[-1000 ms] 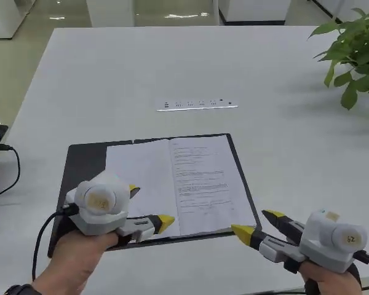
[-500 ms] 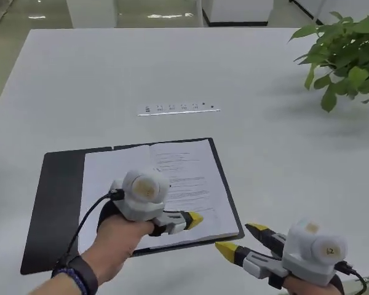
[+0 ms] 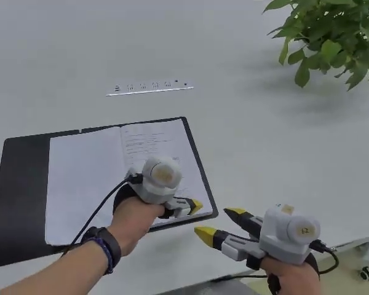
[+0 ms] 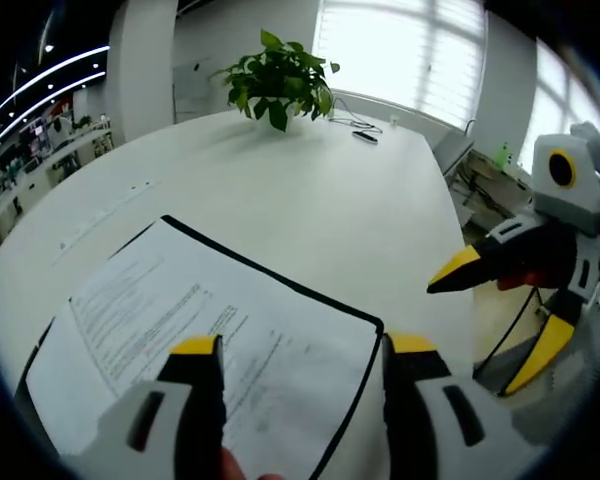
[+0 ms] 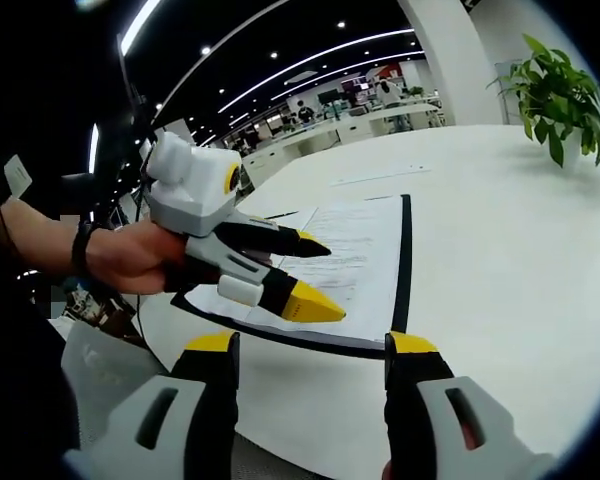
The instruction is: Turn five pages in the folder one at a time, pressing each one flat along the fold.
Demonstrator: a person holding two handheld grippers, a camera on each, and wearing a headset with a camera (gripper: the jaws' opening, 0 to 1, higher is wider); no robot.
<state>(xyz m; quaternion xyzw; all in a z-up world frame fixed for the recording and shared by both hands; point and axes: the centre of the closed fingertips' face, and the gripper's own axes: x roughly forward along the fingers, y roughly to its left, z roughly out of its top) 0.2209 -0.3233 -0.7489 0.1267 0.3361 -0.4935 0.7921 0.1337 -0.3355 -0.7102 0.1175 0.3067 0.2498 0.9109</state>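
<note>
Black flat folder (image 3: 15, 184) is laid open on the white surface (image 3: 264, 153). A stack of white paper sheets is held inside it: a blank-faced sheet (image 3: 83, 178) left of the fold and a printed sheet (image 3: 154, 144) right of it, both lying flat.

Over the folder's near right corner the left tool (image 4: 302, 348) is held with its jaws spread and nothing gripped. The right tool (image 3: 220, 222), likewise spread and empty, is held just off that same corner, above bare surface.

A page turn appears to be starting. For the next move, one sheet's corner would need to be pinched alone, without those beneath being caught, then carried across the fold. How many pages are already turned cannot be told.
</note>
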